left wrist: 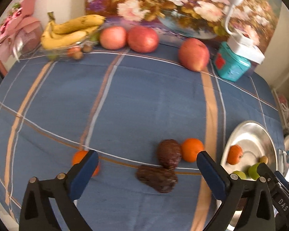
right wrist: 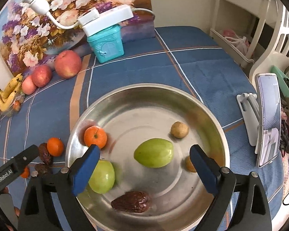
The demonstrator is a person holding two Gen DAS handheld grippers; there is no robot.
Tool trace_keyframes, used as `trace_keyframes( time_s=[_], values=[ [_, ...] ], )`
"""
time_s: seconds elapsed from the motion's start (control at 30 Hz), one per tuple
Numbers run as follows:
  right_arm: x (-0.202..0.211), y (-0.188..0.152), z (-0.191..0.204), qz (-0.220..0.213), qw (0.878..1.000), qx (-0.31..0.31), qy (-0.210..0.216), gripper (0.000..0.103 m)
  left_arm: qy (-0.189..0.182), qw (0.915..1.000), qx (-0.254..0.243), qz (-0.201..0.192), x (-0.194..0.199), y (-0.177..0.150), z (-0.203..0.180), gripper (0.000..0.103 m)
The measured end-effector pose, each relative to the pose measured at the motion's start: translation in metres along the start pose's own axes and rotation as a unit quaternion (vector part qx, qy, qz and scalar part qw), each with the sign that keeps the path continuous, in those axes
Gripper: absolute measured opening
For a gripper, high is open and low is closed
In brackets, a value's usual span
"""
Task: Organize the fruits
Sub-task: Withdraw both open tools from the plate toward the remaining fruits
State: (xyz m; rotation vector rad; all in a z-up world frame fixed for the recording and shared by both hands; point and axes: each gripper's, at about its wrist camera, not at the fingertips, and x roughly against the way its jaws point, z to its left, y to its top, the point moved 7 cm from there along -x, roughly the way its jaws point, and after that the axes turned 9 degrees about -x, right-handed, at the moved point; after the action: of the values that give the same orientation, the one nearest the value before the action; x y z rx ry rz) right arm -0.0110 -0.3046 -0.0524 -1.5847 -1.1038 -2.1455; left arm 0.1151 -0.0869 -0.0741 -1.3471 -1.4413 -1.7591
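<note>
On the blue cloth, left of the steel pan [right wrist: 212, 113], two dates [left wrist: 161, 171] lie touching beside an orange [left wrist: 192, 149]. They look soft and sticky, best pinched lightly across the middle. Left gripper [left wrist: 147, 159] hangs spread and empty above them, marked "GenRobot.AI". Right gripper [right wrist: 144, 154] gapes, grasping nothing, over the pan.

- My left gripper [left wrist: 147, 160] points steeply down, jaws spread wide, nothing pressed between its blue pads [left wrist: 84, 171]
- My right gripper [right wrist: 144, 155] also tilts steeply down, jaws wide apart, pads gripping nothing
- The left gripper's black finger shows at the right view's lower left edge
</note>
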Motion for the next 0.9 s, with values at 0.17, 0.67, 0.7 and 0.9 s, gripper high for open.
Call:
trace_keyframes(
  time_s=[0.17,0.67,0.7,0.9],
  values=[
    [0.000,-0.003,0.014,-0.001,1.000,0.011,0.011,0.095,0.018,0.9997,0.009,-0.011,0.009,-0.001,0.028,0.103],
    [0.014,-0.027,0.098,-0.001,0.994,0.079,0.072,0.095,0.020,0.9986,0.043,-0.022,0.031,-0.004,0.098,0.103],
    [0.014,-0.031,0.104,0.001,0.994,0.084,0.071,0.095,0.020,0.9984,0.048,-0.023,0.031,-0.004,0.103,0.103],
    [0.010,-0.054,0.145,0.022,0.989,0.123,0.078,0.095,0.022,0.9973,0.065,-0.024,0.033,-0.003,0.129,0.103]
  ],
)
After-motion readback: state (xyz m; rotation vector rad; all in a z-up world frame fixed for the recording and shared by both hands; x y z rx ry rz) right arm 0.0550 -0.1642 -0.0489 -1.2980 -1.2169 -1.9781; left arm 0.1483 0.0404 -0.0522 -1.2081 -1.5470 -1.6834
